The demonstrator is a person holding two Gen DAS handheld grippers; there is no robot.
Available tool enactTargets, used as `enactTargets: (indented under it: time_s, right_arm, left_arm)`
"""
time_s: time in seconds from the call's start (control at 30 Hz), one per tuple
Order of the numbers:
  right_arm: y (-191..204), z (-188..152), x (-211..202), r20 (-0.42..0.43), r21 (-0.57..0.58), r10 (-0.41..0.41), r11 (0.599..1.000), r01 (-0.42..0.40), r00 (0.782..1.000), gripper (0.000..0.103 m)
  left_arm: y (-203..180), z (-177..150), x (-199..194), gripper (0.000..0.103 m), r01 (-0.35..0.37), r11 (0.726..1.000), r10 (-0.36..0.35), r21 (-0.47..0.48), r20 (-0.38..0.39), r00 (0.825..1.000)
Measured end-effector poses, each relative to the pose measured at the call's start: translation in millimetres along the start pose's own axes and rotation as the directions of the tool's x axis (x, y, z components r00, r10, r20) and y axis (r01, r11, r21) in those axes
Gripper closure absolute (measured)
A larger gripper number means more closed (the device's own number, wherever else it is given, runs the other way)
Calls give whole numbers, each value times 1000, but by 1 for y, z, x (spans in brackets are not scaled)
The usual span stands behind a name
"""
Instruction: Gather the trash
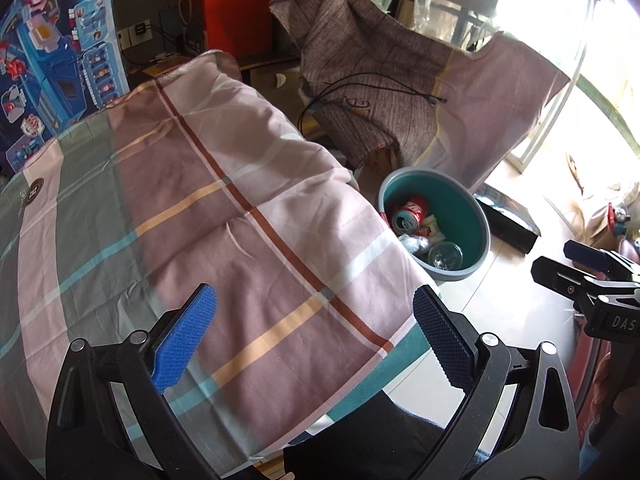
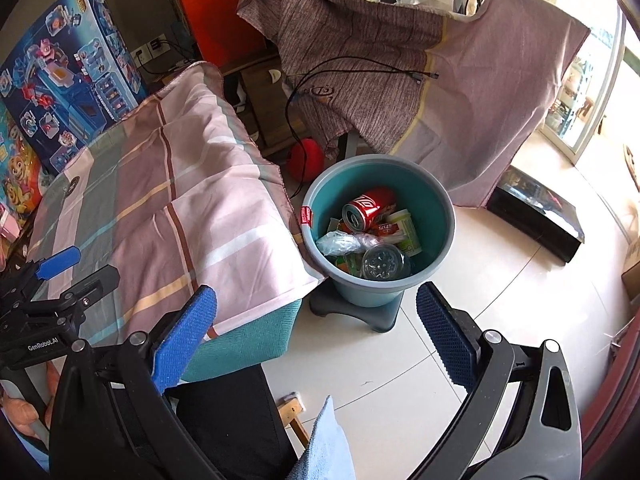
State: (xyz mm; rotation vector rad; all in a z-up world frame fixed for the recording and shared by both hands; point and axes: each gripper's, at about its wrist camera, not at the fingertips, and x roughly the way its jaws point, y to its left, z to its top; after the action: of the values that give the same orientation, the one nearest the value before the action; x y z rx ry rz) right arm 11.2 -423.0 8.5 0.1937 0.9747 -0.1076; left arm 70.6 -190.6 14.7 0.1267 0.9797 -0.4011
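Observation:
A teal bucket (image 2: 440, 216) stands on a dark stool on the floor beside the table's corner; it also shows in the left wrist view (image 1: 476, 216). Inside lie a red soda can (image 2: 366, 206), a green-and-white cup (image 2: 406, 230), a crumpled clear bag (image 2: 340, 242) and a clear plastic bottle (image 2: 384, 266). My left gripper (image 1: 316, 336) is open and empty above the checked cloth on the table (image 1: 224, 216). My right gripper (image 2: 316, 336) is open and empty, above the floor in front of the bucket.
A checked cloth covers the table (image 2: 160, 208). A brown-and-pink cloth (image 2: 440, 72) with a black cable drapes over furniture behind the bucket. A blue toy box (image 2: 68, 76) stands at the left. A black box (image 2: 536, 212) lies on the tiled floor at the right.

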Motion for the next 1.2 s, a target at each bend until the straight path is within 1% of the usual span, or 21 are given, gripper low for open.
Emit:
enactTargets:
  time_s: [0.13, 0.3, 0.57, 0.77, 0.93, 1.03, 1.2]
  right_arm:
    - [5, 0, 0, 0, -15, 9, 1000, -9, 1000, 7]
    - [9, -2, 1, -1, -35, 1, 999, -1, 1000, 7]
    - [5, -2, 6, -9, -17, 11, 1000, -11, 1000, 7]
    - [3, -3, 8, -15, -6, 11, 1000, -11, 1000, 7]
    - [2, -3, 10, -18, -4, 9, 1000, -9, 1000, 7]
    - [2, -4, 10, -19, -4, 7, 1000, -7, 1000, 7]
    - [0, -5, 14, -23, -5, -6, 1000, 6, 1000, 7]
  left_arm:
    - [2, 0, 0, 4, -7, 1000, 7, 3, -4, 1000]
    - [-2, 0, 3, 4, -11, 1000, 11, 7, -13, 1000]
    - [-5, 0, 9, 4, -14, 1000, 14, 10, -30, 999]
    - [-9, 0, 15, 4, 20, 1000, -20, 16, -39, 999]
    - [-13, -1, 14, 4, 0, 1000, 1, 30, -26, 1000]
    - [-13, -2, 15, 4, 7, 1000, -6, 27, -29, 1000]
    - [-13, -3, 16, 4, -2, 1000, 2, 23, -31, 1000]
